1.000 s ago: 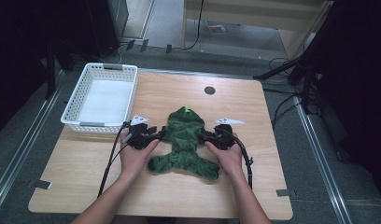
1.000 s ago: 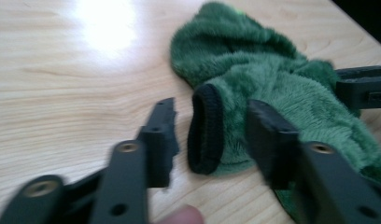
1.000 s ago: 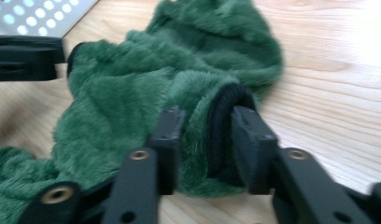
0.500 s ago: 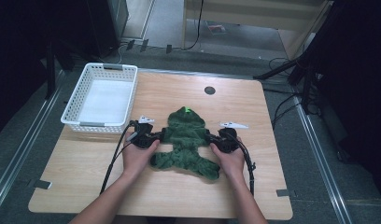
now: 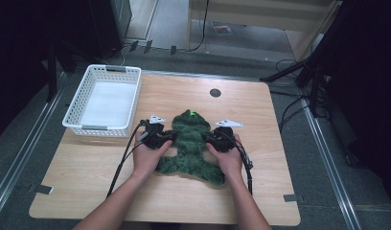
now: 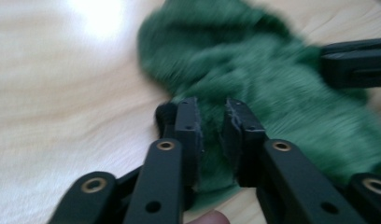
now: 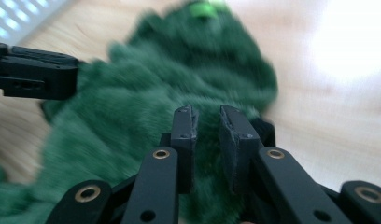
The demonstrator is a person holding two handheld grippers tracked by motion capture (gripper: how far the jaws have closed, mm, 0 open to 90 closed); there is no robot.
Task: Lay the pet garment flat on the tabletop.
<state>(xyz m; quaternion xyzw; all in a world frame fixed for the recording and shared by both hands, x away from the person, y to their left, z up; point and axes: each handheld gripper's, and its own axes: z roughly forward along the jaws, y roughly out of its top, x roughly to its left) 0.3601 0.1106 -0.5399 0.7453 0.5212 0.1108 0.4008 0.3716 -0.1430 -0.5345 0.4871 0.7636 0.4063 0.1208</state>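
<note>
The green plush toy [image 5: 191, 143] lies flat at the centre of the table [image 5: 280, 163], head toward 12 o'clock. The left gripper [image 5: 166, 138] pinches its edge at 9 o'clock and the right gripper [image 5: 209, 139] at 3 o'clock, both jaws nearly closed on fur, probably to lift it evenly. A white basket [image 5: 105, 103] stands at 10 o'clock.

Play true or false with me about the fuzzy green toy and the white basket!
1. The green plush toy lies on the wooden table. True.
2. The white basket has the toy inside. False: nothing lies in the basket; the toy is beside it on the table.
3. The left tool pinches the toy's green fur. True.
4. The right tool is far from the toy. False: it grips the fur too.
5. The toy is red. False: it is green.
</note>
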